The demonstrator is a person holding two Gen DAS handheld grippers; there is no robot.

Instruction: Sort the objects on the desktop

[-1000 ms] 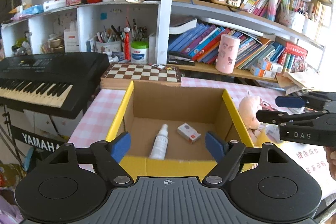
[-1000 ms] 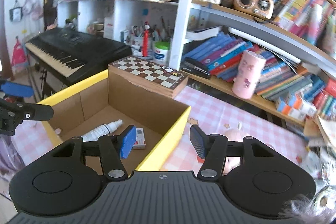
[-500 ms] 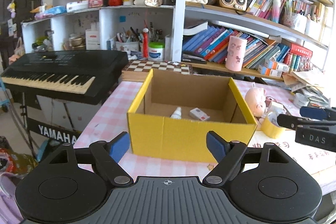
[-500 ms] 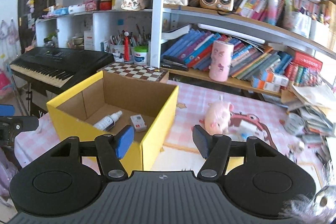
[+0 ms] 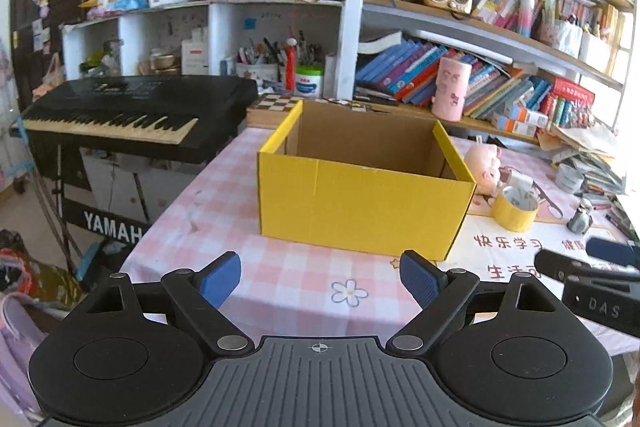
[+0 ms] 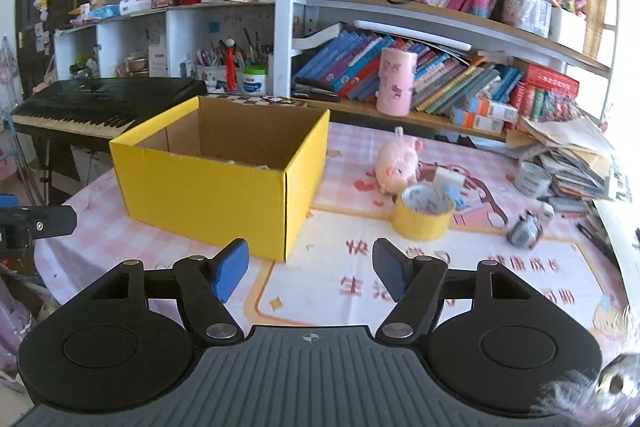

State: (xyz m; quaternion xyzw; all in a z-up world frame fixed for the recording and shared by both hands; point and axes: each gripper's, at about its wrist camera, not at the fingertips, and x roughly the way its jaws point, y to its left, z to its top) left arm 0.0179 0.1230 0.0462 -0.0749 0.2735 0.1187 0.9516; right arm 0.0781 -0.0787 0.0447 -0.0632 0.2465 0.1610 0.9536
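Both grippers, left gripper [image 5: 320, 279] and right gripper [image 6: 310, 269], are empty with jaws opening, hanging near the yellow box [image 5: 362, 207] on the pink checked tablecloth [image 5: 280, 279], tape roll [image 6: 423, 213] beside it.

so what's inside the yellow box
From here mostly bare brown inner walls of the yellow box. Its front wall hides the floor; only pale slivers show above the rim, unidentifiable.

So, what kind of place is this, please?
Most likely a home study or child's room. Crowded bookshelves hold books and stationery, a black Yamaha keyboard stands beside the table, and the pink checked tablecloth carries a pig toy and a yellow box.
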